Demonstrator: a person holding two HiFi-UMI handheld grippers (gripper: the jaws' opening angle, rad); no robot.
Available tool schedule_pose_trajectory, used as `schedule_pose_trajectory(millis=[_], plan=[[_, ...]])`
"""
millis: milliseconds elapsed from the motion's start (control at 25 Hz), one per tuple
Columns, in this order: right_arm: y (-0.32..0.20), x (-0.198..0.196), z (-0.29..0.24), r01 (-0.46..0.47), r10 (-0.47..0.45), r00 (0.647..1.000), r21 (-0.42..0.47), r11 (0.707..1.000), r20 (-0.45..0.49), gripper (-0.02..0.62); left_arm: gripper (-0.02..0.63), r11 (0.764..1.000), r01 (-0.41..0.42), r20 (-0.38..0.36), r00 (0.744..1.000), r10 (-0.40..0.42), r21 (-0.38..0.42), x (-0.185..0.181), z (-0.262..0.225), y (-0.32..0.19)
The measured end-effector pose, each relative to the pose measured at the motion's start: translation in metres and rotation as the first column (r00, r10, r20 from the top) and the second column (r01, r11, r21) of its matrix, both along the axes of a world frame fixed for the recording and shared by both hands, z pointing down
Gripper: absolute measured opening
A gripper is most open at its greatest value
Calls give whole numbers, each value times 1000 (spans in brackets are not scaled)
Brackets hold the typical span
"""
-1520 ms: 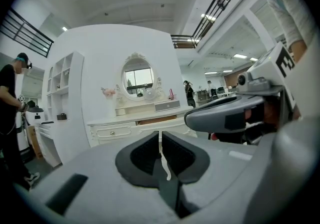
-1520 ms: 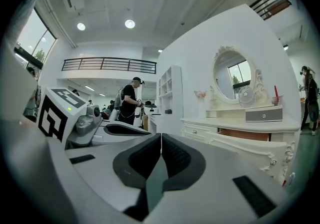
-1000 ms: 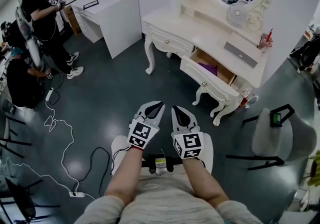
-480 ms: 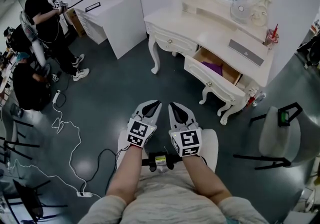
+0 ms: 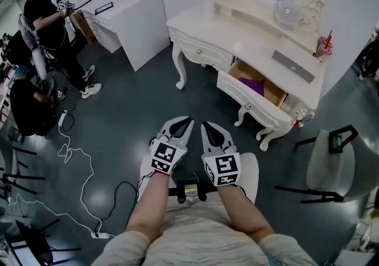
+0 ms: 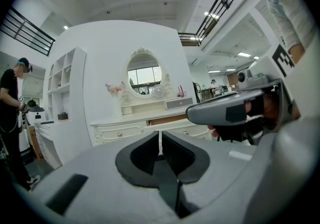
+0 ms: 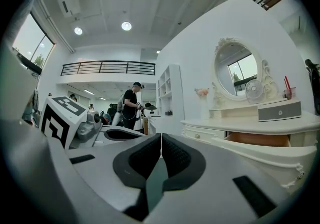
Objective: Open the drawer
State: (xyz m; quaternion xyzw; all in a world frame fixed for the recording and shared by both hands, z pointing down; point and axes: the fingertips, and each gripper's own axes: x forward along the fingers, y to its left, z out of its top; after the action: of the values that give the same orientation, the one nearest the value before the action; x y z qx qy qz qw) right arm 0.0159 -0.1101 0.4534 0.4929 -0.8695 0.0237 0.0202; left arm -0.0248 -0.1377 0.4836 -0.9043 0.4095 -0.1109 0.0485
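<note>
A white carved dressing table (image 5: 237,28) stands ahead at the upper right. Its right drawer (image 5: 251,105) is pulled out, showing a wooden inside with a purple thing (image 5: 253,85) in it. The left drawer (image 5: 205,56) is pushed in. My left gripper (image 5: 183,123) and right gripper (image 5: 208,127) hover side by side above the dark floor, well short of the table, both shut and holding nothing. In the left gripper view the jaws (image 6: 160,140) meet before the table (image 6: 145,118). In the right gripper view the open drawer (image 7: 257,140) lies right of the closed jaws (image 7: 161,148).
A grey chair (image 5: 331,161) stands at right. A white desk (image 5: 124,13) is at the upper left, with people (image 5: 50,19) beside it. White cables (image 5: 74,164) and a power strip trail over the floor at left. A fan (image 5: 286,12) and a cup with a straw (image 5: 323,45) sit on the table.
Between the earlier frames and now the view shifts slightly and the table sits a little differently in frame. Both grippers stay shut, side by side.
</note>
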Motion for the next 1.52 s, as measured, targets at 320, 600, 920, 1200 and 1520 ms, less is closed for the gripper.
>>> schedule_pose_trajectory(millis=[320,600,920,1200,1520], plan=[[-35,0,2,-9,9,1000,-8,1000,-6,9,31,999,-29,-12,999,30,18,5,-7,-40],[-72,-3,3,-13,13,1000,-10,1000,-9,9,29,999,-32,-9,999,32,11,2,-3,-76],[-105,-4,4,-21,21,1000,-16,1000,-13,9,31,999,-45,-14,999,46,29,1,-9,-110],[-134,-4,6,-35,34,999,-26,999,-24,11,31,998,-54,-25,998,55,25,1,-10,-138],[-157,-4,4,-41,41,999,-19,999,-16,11,31,998,-58,-57,997,59,22,1,-14,-162]])
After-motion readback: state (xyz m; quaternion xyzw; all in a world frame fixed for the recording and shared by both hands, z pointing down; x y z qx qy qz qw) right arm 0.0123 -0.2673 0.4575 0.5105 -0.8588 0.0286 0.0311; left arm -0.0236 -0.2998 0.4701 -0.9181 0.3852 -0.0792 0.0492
